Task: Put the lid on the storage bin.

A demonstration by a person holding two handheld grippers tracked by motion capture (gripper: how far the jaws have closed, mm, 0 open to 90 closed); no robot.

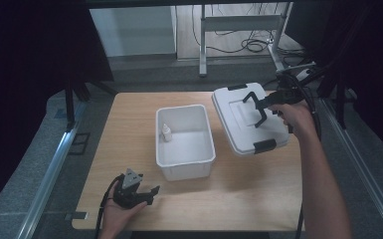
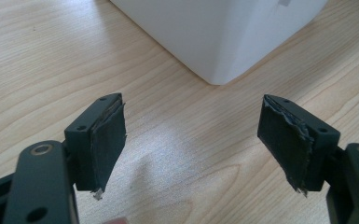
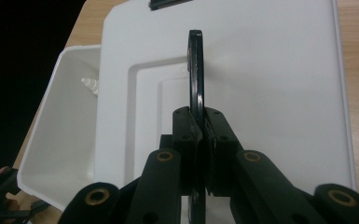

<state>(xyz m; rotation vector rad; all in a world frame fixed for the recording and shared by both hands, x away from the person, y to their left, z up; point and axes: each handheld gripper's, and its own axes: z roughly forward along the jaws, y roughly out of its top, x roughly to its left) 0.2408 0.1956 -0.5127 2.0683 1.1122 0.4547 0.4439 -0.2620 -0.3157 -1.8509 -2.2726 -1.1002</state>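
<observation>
A white open box point(image 1: 186, 170) stands mid-table with a small white bottle point(image 1: 166, 132) upright in its left part. Right of it is the white lid point(image 1: 239, 124), tilted, with black clips and a raised black handle point(image 1: 252, 99). My right gripper point(image 1: 265, 105) is shut on that handle; in the right gripper view its jaws point(image 3: 199, 135) pinch the thin handle point(image 3: 196, 70) over the lid point(image 3: 279, 93), with the box point(image 3: 60, 135) and bottle point(image 3: 89, 84) to the left. My left gripper point(image 1: 151, 191) rests low near the table's front left, open point(image 2: 191, 140), facing a box corner point(image 2: 219, 42).
The wooden table point(image 1: 129, 129) has bare room left of the box and along the front. Dark curtains flank both sides. Beyond the far edge are a metal frame point(image 1: 204, 45) and cables on the floor point(image 1: 253, 46).
</observation>
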